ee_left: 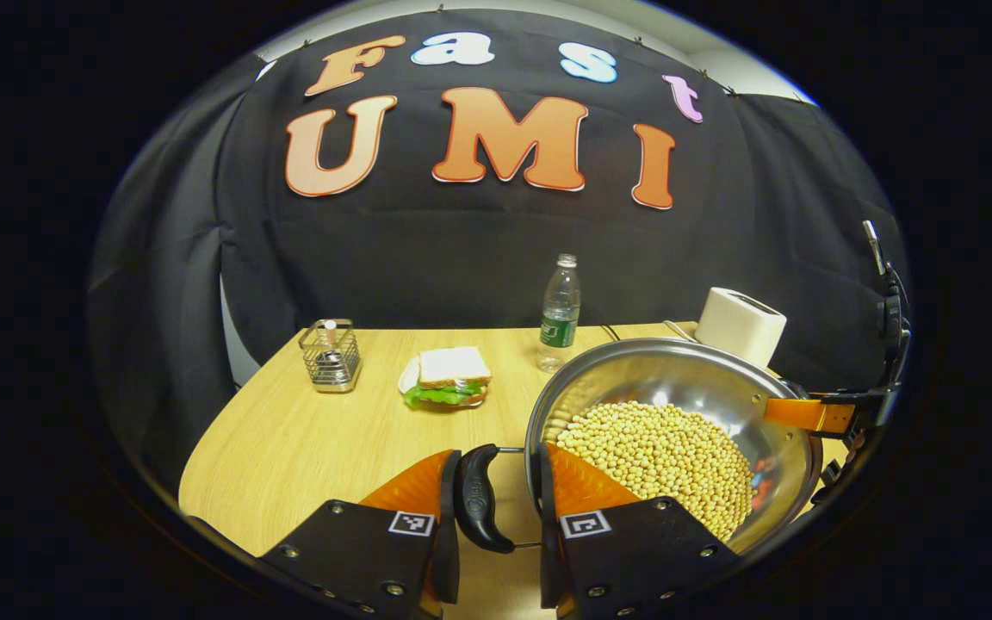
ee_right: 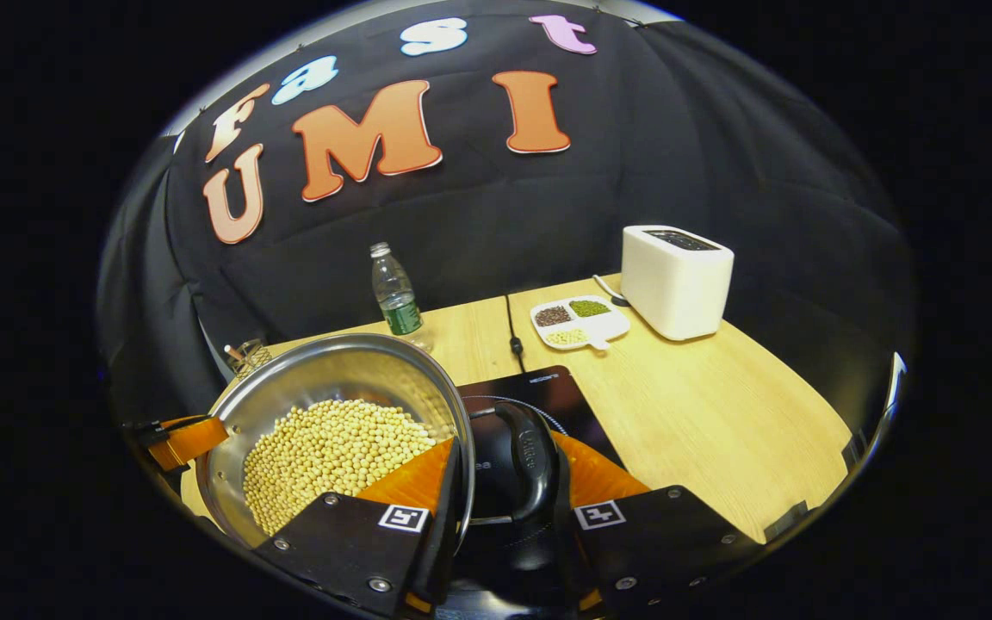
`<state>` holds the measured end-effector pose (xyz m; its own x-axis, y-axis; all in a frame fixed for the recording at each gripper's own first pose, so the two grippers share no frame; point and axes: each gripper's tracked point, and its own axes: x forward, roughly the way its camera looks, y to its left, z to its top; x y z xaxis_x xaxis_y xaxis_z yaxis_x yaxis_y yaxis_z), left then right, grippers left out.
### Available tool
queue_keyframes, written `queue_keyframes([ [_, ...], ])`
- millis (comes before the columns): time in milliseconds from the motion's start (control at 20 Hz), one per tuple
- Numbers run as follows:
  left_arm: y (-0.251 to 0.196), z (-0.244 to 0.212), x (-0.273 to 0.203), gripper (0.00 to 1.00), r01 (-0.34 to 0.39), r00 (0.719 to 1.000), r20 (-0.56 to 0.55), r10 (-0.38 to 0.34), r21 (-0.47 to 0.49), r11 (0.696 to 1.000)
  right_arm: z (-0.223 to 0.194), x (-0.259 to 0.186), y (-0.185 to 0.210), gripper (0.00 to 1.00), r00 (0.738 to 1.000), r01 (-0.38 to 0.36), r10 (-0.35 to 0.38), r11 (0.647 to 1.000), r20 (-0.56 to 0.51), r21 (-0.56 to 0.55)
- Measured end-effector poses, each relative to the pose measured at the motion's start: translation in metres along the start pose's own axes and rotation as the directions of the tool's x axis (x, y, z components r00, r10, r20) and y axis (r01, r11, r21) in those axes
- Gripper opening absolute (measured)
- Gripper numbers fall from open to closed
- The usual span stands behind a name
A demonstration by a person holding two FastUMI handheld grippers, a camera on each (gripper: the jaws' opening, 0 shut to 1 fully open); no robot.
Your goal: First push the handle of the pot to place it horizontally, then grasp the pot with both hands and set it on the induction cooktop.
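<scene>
A steel pot (ee_left: pixel 677 370) (ee_right: pixel 332 370) full of soybeans (ee_left: pixel 660 456) (ee_right: pixel 332 452) hangs between my two grippers. My left gripper (ee_left: pixel 499 455) is shut across the pot's rim: one finger sits inside the wall and the other outside the black side handle (ee_left: pixel 479 499). My right gripper (ee_right: pixel 506 448) holds the opposite black handle (ee_right: pixel 530 465) the same way. Each gripper also appears at the pot's far rim in the other's view (ee_left: pixel 815 415) (ee_right: pixel 182 439). The black induction cooktop (ee_right: pixel 548 387) lies just beyond and under the right-hand handle.
A water bottle (ee_left: pixel 560 312) (ee_right: pixel 396 297) stands at the table's back. A sandwich on a plate (ee_left: pixel 451 377) and a wire caddy (ee_left: pixel 330 355) sit to the left. A white toaster (ee_right: pixel 675 280), a divided dish of grains (ee_right: pixel 580 320) and a cable (ee_right: pixel 511 331) lie behind the cooktop.
</scene>
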<state>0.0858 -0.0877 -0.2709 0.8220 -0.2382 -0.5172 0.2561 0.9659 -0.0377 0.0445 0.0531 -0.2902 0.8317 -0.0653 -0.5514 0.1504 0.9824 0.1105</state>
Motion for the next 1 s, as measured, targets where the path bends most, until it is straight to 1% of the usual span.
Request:
queue_keyframes([
  [50,-0.007,0.000,0.002,0.37,0.007,1.000,-0.003,-0.007,0.002,1.000,0.000,0.000,-0.006,0.47,1.000,0.008,-0.008,1.000,-0.002,0.004],
  [100,-0.014,-0.002,0.005,0.36,0.015,1.000,-0.008,-0.015,0.004,1.000,-0.001,-0.001,-0.013,0.43,1.000,0.015,-0.015,1.000,-0.005,0.007],
  [150,-0.021,-0.002,0.007,0.38,0.021,1.000,-0.011,-0.021,0.004,1.000,-0.001,-0.001,-0.018,0.47,1.000,0.021,-0.021,1.000,-0.007,0.011],
  [200,-0.027,-0.003,0.008,0.36,0.027,1.000,-0.014,-0.027,0.003,1.000,-0.001,-0.001,-0.025,0.47,1.000,0.027,-0.027,1.000,-0.009,0.014],
  [300,-0.038,-0.005,0.013,0.38,0.037,0.999,-0.019,-0.037,0.002,0.999,-0.001,-0.003,-0.036,0.47,0.999,0.038,-0.038,0.999,-0.011,0.019],
  [350,-0.044,-0.006,0.014,0.36,0.042,0.999,-0.024,-0.041,0.004,0.999,-0.002,-0.003,-0.042,0.47,0.999,0.044,-0.043,0.999,-0.014,0.020],
  [400,-0.049,-0.008,0.015,0.38,0.045,0.999,-0.027,-0.045,0.004,0.999,-0.003,-0.003,-0.047,0.47,0.999,0.047,-0.047,0.999,-0.017,0.023],
  [600,-0.068,-0.009,0.021,0.36,0.060,0.998,-0.037,-0.059,0.014,0.998,-0.003,0.000,-0.062,0.47,0.998,0.058,-0.057,0.998,-0.027,0.038],
  [650,-0.072,-0.009,0.023,0.38,0.063,0.997,-0.039,-0.063,0.018,0.998,-0.003,-0.002,-0.067,0.47,0.998,0.062,-0.061,0.997,-0.027,0.041],
  [700,-0.076,-0.010,0.024,0.36,0.067,0.997,-0.041,-0.066,0.020,0.998,-0.004,-0.002,-0.071,0.47,0.998,0.065,-0.063,0.997,-0.030,0.045],
  [750,-0.080,-0.010,0.026,0.36,0.070,0.997,-0.045,-0.069,0.022,0.997,-0.005,-0.001,-0.074,0.43,0.997,0.067,-0.066,0.997,-0.033,0.048],
  [800,-0.085,-0.011,0.028,0.36,0.074,0.996,-0.048,-0.073,0.024,0.997,-0.005,0.000,-0.078,0.47,0.997,0.070,-0.069,0.996,-0.036,0.052],
  [1000,-0.097,-0.017,0.033,0.37,0.082,0.994,-0.073,-0.080,0.024,0.996,-0.006,0.005,-0.091,0.47,0.996,0.078,-0.075,0.995,-0.050,0.061],
])
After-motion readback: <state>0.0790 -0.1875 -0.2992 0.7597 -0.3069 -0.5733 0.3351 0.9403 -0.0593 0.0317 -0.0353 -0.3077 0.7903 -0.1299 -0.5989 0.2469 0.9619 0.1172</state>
